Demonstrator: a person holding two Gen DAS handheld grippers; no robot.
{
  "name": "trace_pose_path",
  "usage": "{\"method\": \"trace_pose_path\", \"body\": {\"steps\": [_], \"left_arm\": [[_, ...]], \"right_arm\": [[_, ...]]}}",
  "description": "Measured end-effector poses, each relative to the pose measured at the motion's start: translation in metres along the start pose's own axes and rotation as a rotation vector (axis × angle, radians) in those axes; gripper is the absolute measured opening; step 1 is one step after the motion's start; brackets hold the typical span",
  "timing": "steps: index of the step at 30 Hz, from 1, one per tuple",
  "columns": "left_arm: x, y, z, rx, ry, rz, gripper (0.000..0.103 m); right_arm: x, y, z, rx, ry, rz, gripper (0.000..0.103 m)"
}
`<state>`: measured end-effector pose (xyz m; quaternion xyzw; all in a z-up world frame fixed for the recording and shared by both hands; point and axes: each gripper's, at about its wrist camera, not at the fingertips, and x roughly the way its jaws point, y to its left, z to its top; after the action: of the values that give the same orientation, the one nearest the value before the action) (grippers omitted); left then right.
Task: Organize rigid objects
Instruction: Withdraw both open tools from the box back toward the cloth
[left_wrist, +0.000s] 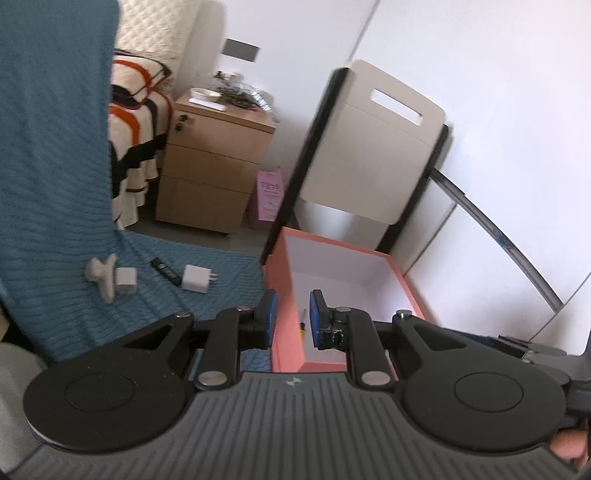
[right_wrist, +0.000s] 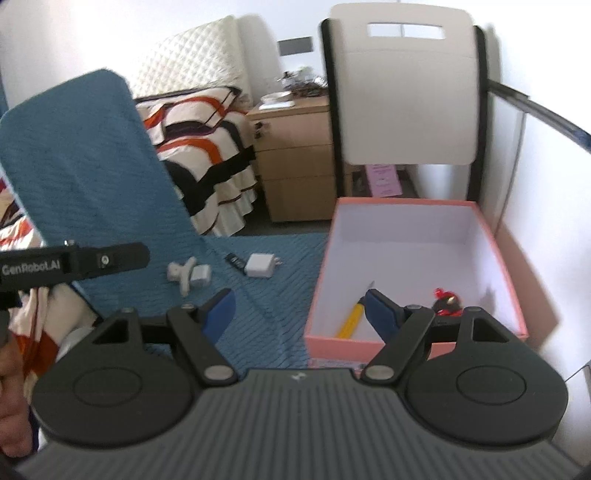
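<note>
Right claw (right_wrist: 301, 314) spread wide, nothing between its blue pads; it hangs over the near left corner of the pink open-topped cardboard box (right_wrist: 495, 236). Left claw (left_wrist: 291, 317) gapped only narrowly, also empty, its pads straddling the box's left wall as seen from its own camera.

Landmark: the pink box.
- Inside it, on the white floor: yellow-handled screwdriver (right_wrist: 351, 319) near the front left corner, tip pointing inward; small red-and-black toy-like object (right_wrist: 447, 301) toward the front right, partly hidden behind the right claw's linkage. Cannot tell what it is.
- Left of the box, on the blue ribbed blanket (right_wrist: 266, 306): white plug-in charger block (right_wrist: 260, 265) nearest the box; slim black stick-like item (right_wrist: 234, 262) just beside it; farther left a smaller white cube adapter (right_wrist: 201, 277) touching a pale grey hair clip (right_wrist: 183, 275).
- Behind the box: cream chair back with black frame (right_wrist: 406, 99); behind and left, a light wooden drawer unit (right_wrist: 295, 162).

Judgement: sorting is partway done, two items boxed and four loose. Both claws being empty over the box suggests a gap between placements. The charger block looks like the easiest next pick, with flat sides and the shortest carry.
</note>
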<state>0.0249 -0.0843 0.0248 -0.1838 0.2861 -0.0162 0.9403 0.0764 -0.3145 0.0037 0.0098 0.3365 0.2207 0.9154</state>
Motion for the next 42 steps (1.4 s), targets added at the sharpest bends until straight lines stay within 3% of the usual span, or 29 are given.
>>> {"method": "trace_pose_path", "body": {"steps": [5,21,24,30,38,42], "left_arm": [[-0.019,0.018,-0.009,0.019,-0.006,0.044,0.02],[-0.047,0.082,-0.028,-0.046,0.0,0.113,0.021],[-0.041,0.091,-0.028,-0.07,0.011,0.118,0.021],[-0.024,0.102,-0.026,-0.076,0.02,0.13,0.04],[0.018,0.122,-0.021,-0.08,0.068,0.132,0.042],[0.042,0.132,-0.02,-0.068,0.068,0.169,0.042]], "right_arm": [[-0.001,0.018,-0.017,-0.004,0.046,0.049,0.079],[0.016,0.055,-0.036,0.001,0.1,0.056,0.079],[0.021,0.062,-0.036,0.0,0.107,0.064,0.079],[0.04,0.071,-0.03,-0.022,0.117,0.057,0.079],[0.079,0.073,-0.026,-0.02,0.163,0.043,0.079],[0.1,0.072,-0.025,-0.027,0.187,0.037,0.079]]}}
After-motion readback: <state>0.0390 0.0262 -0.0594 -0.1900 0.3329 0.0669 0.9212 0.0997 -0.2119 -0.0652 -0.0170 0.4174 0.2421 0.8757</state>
